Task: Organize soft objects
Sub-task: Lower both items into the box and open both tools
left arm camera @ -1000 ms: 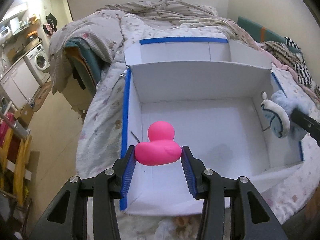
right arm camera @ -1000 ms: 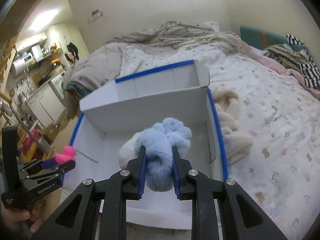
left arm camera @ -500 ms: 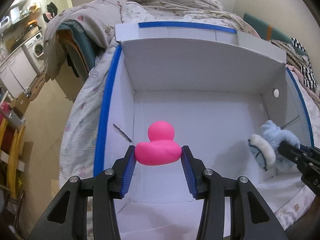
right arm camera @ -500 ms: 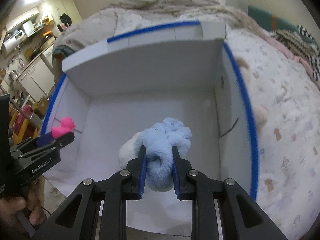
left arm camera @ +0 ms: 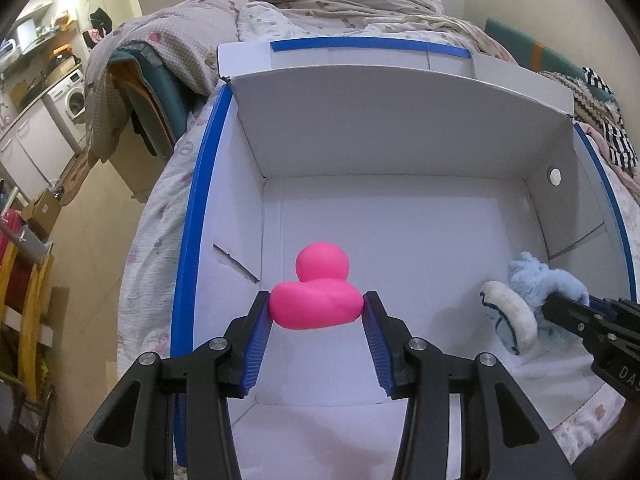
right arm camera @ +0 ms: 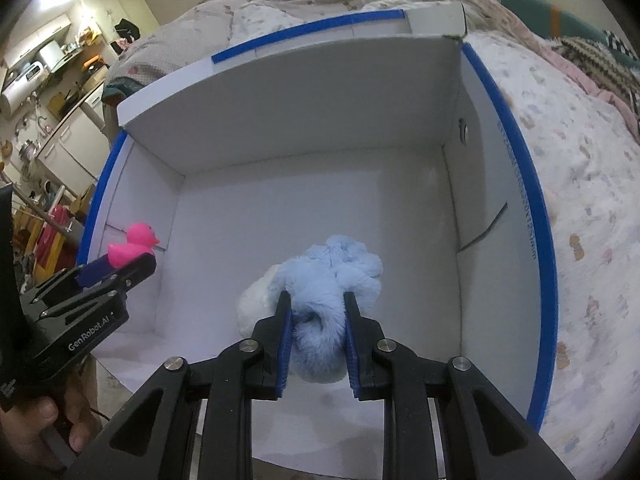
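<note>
My left gripper [left arm camera: 316,300] is shut on a pink rubber duck [left arm camera: 316,300] and holds it inside the white box [left arm camera: 400,128], near its left wall, above the floor. The duck also shows in the right wrist view [right arm camera: 132,246]. My right gripper [right arm camera: 314,300] is shut on a fluffy light-blue plush toy [right arm camera: 328,276] with a white part, low inside the box on its right side. The plush also shows in the left wrist view [left arm camera: 536,296]. The box has blue-taped edges and open flaps.
The box sits on a bed with a patterned sheet [right arm camera: 592,184] and rumpled blankets [left arm camera: 320,0] behind it. Striped and knitted cloths [left arm camera: 604,120] lie at the far right. A kitchen area with a washing machine [left arm camera: 68,100] lies left, past the bed edge.
Both grippers have moved forward and down into the box, each with its toy. The box walls now fill both views.
</note>
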`<state>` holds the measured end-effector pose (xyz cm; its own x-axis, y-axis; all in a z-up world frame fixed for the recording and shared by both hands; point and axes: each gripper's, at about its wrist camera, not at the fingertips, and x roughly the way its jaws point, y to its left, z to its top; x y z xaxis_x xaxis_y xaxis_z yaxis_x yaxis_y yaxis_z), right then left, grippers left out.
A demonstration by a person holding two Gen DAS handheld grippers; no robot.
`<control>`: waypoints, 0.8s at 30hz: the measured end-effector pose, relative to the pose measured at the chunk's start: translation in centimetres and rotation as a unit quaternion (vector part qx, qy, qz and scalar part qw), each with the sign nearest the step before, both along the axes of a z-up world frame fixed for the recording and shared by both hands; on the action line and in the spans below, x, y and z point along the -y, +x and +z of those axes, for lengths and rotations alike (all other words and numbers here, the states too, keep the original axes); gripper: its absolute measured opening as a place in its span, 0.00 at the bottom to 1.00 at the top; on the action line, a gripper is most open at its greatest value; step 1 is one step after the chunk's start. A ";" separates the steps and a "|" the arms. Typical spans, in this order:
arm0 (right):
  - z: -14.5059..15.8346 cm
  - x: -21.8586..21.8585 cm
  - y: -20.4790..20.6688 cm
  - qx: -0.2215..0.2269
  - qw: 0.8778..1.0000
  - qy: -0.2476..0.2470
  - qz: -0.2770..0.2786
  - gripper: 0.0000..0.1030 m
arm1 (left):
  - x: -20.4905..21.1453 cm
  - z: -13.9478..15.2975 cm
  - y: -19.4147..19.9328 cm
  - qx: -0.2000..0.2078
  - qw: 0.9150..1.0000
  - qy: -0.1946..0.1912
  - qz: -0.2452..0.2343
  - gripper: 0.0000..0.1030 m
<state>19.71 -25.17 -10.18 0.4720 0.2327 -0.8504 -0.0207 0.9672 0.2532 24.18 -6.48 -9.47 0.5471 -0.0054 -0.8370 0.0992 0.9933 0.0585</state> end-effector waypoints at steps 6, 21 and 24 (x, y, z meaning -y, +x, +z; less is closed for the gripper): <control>0.3 -0.3 -0.1 0.007 1.000 0.000 0.000 0.24 | -0.1 0.1 -0.2 0.002 1.000 -0.004 0.003 0.41; 1.4 -0.4 -0.4 0.040 0.999 0.023 0.005 0.69 | 0.4 0.2 -0.5 0.007 1.000 0.003 -0.005 0.62; 1.5 -0.3 -0.3 0.045 0.998 0.032 0.005 0.77 | 0.4 0.3 -0.6 0.008 1.000 0.000 -0.007 0.63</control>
<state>19.41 -24.88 -8.70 0.5431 0.2907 -0.7877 -0.0551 0.9485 0.3121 23.56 -6.92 -9.17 0.5599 -0.0124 -0.8285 0.1124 0.9918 0.0610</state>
